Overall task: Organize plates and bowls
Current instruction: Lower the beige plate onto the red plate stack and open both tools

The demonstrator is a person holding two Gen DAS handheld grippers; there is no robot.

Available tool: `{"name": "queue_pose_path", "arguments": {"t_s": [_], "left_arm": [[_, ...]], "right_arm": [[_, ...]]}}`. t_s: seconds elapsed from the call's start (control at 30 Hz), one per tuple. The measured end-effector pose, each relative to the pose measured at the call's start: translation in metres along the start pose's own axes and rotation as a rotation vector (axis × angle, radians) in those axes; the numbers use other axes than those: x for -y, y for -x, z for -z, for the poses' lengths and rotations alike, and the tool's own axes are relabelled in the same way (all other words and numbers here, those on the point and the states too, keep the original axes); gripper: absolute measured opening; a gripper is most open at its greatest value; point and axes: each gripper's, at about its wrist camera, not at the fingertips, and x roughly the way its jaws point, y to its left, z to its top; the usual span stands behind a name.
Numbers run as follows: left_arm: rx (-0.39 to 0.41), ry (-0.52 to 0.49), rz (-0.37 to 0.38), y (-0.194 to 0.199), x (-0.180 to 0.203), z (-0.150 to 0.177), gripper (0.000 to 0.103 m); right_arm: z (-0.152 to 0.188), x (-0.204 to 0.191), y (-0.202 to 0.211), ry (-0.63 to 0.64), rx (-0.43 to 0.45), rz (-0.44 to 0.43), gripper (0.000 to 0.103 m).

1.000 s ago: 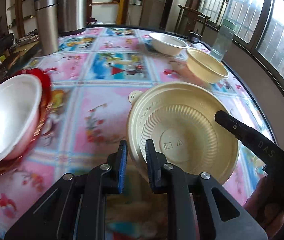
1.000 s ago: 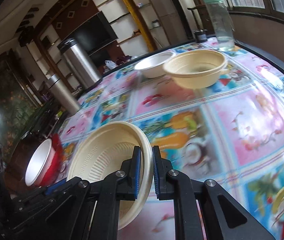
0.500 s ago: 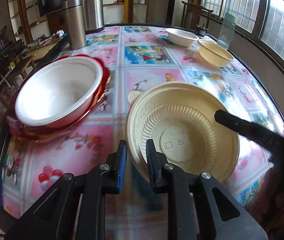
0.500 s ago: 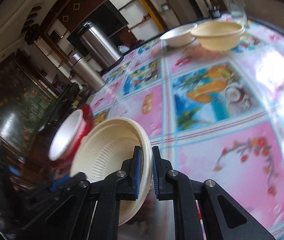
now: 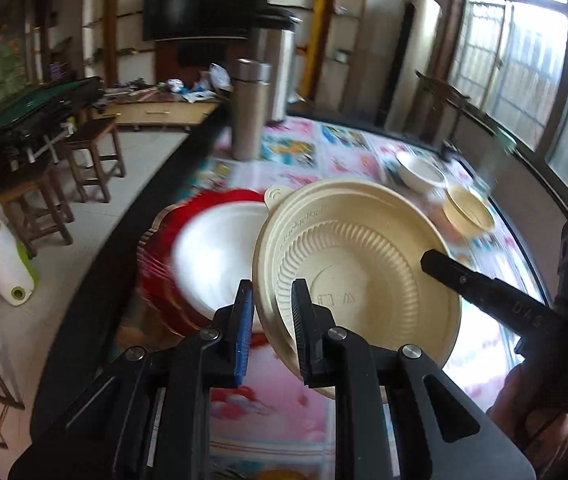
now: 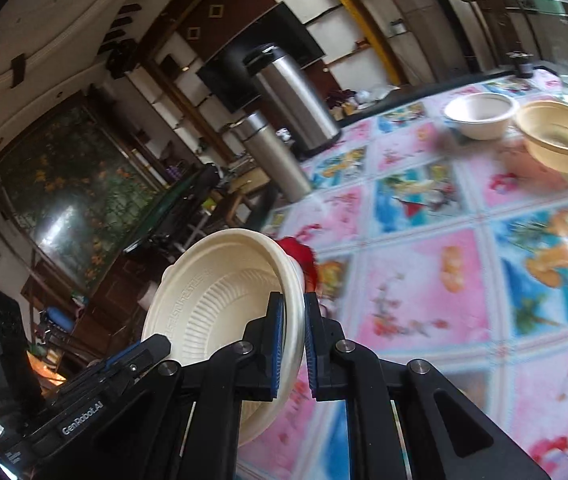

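While clamped from two sides, cream ribbed plate (image 5: 364,280) held tilted above the surface (image 6: 424,300), both grippers biting its rim. Left gripper (image 5: 269,320) narrowly parted, just wide enough for the rim, blue-padded fingers (image 5: 243,328) pinching the plate's near edge. Right gripper (image 6: 294,344) pressed nearly together on the plate's opposite edge, its blue pads (image 6: 277,344) flat against the thin rim; seen from the left wrist view as a black finger lying across the plate's far right side.

Just behind and left of the plate: white bowl (image 5: 219,256) nested in a red scalloped plate (image 5: 163,248), blurred, partly hidden by the plate's rim. Well beyond the plate, toward the window end of the surface: small white bowl (image 6: 480,114) and tan bowl (image 6: 558,136), side by side, nearly touching. Beyond the plate at the far edge of the surface: steel flask (image 6: 271,156) upright, with a larger steel urn (image 6: 292,96) just behind it. Person's hand (image 5: 532,412) visible at lower right of the plate, gripping the right tool's handle.
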Motion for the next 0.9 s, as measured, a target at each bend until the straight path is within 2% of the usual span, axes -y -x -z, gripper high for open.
{"name": "queue_pose_path", "arguments": {"t_s": [0.17, 0.27, 0.43, 0.67, 0.9], "left_arm": [[0.032, 0.068, -0.045, -0.009, -0.022, -0.008, 0.017], [0.046, 0.091, -0.100, -0.022, -0.029, -0.011, 0.017], [0.010, 0.099, -0.159, -0.048, -0.036, -0.011, 0.017], [-0.003, 0.084, -0.183, -0.058, -0.030, -0.009, 0.017], [-0.011, 0.076, -0.213, -0.062, -0.030, -0.007, 0.017]], "right_arm": [[-0.010, -0.021, -0.031, 0.069, 0.027, -0.018, 0.010], [-0.013, -0.027, -0.051, 0.105, 0.035, -0.018, 0.011], [-0.012, -0.017, -0.083, 0.095, 0.008, -0.012, 0.012], [-0.004, -0.005, -0.097, 0.119, -0.023, 0.012, 0.012], [-0.002, -0.002, -0.102, 0.108, -0.034, -0.005, 0.013]]}}
